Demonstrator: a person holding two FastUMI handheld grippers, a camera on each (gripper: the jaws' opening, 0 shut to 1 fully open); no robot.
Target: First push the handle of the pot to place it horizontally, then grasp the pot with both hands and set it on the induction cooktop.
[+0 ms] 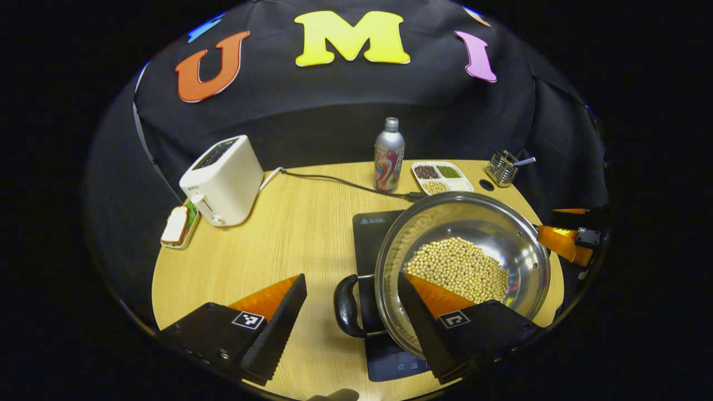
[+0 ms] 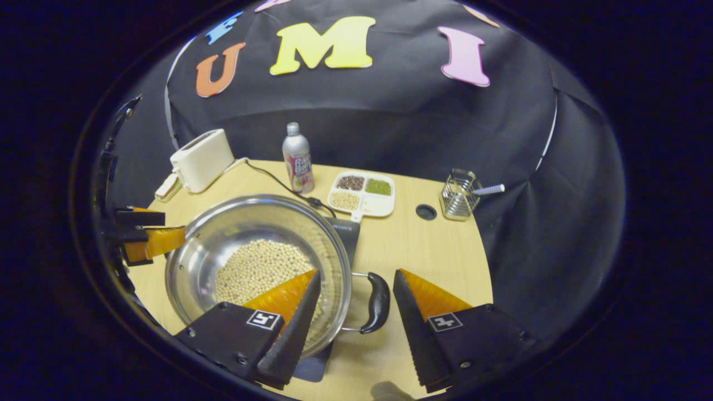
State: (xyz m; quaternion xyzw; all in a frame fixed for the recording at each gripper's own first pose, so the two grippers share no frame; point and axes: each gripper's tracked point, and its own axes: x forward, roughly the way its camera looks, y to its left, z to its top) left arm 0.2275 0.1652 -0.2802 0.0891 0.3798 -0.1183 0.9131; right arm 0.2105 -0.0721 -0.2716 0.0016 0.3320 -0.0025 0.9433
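Your two grippers, both spread wide, bracket the handles of the pot on the cooktop.

Your left gripper point(image 1: 348, 303) has its fingers well apart, one on each side of the left handle point(image 1: 346, 306), neither visibly pressing it; one finger reaches over the rim above the beans point(image 1: 459, 267). Your right gripper point(image 2: 356, 295) is likewise wide apart around the right handle point(image 2: 377, 303), with one finger over the rim. The pot point(image 2: 223, 234) sits on the cooktop point(image 1: 370, 225), on the table point(image 1: 289, 234). Beyond stand a toaster point(image 1: 223, 181), a bottle point(image 1: 389, 161), a tray point(image 1: 443, 177) of grains and a wire rack point(image 1: 503, 167).
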